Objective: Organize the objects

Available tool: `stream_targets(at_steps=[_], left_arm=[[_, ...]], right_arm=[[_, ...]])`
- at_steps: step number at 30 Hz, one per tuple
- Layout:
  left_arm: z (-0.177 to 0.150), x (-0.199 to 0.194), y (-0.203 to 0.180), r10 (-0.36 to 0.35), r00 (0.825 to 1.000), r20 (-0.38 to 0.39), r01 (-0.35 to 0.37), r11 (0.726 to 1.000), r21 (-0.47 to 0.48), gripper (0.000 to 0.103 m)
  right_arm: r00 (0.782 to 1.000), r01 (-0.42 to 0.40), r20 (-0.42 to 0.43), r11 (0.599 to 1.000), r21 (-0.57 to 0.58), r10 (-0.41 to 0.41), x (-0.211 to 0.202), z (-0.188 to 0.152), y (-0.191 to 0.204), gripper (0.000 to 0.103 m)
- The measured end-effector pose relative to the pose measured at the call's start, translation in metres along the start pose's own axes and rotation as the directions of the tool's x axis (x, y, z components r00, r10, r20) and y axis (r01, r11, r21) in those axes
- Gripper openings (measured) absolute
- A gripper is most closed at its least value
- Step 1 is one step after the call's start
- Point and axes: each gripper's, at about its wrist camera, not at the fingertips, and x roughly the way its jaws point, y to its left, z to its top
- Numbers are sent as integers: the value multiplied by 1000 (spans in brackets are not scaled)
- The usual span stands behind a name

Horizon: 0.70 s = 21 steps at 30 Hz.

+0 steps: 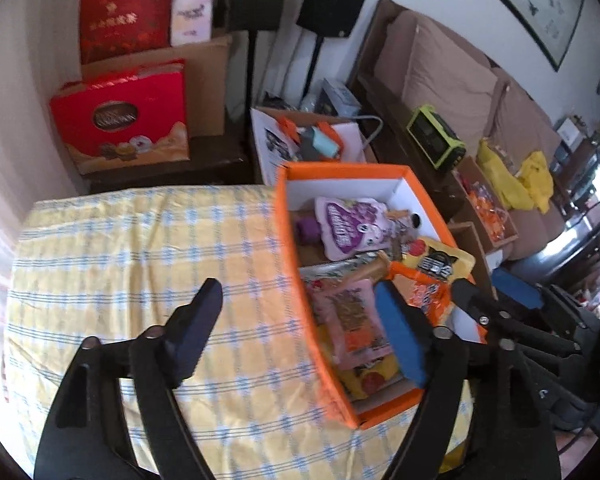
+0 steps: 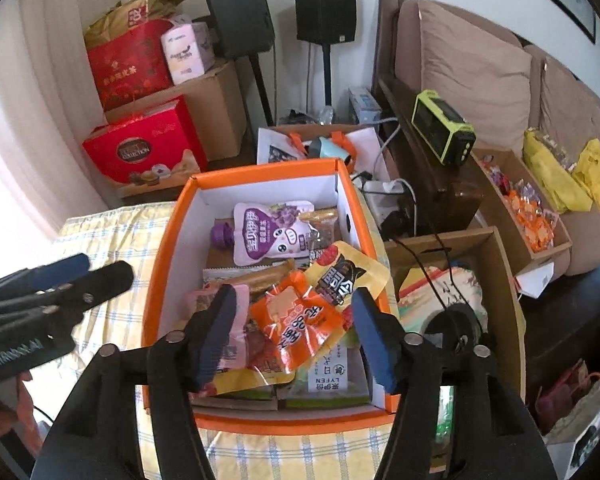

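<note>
An orange box [image 1: 340,168] [image 2: 260,170] with white inner walls stands on the yellow checked tablecloth [image 1: 140,260], at its right end. It holds several snack packets: a purple pouch [image 2: 272,228], a yellow packet with a black label [image 2: 344,272], an orange packet [image 2: 300,320] and a pink packet [image 1: 348,312]. My left gripper [image 1: 300,328] is open and straddles the box's left wall, with one finger over the cloth and one over the snacks. My right gripper [image 2: 296,332] is open above the box, the orange packet lying loose between its fingers.
Right of the table is an open cardboard box [image 2: 500,280] with a cable across it. Behind stand red gift boxes [image 2: 140,152], a white paper bag [image 2: 284,144], two speakers [image 2: 324,8], a green device [image 2: 444,132] and a sofa [image 2: 480,60] with yellow bags.
</note>
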Motion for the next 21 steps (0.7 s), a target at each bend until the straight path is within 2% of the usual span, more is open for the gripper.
stream_targets(at_steps=[7,12,15,21], left_arm=[[-10,-26,27,16,998,58,-15,1000,-21,103],[-21,-43,39,51,996,70,-50,999,-15,103],[-30,-50,44,97,993,72,-97,995,-4,103],[-57,-68,59,158,982,99,-155,987,-34,103]], right_arm=[[999,3,37,1000,-28,-1,-14,-4,16,84],[999,-17,51,1000,-27,18,-21,-10,25,94],[998,-27,64,999,-24,29,-27,-16,31,103],[995,-36,93,999,-28,39,-43,-31,44,103]])
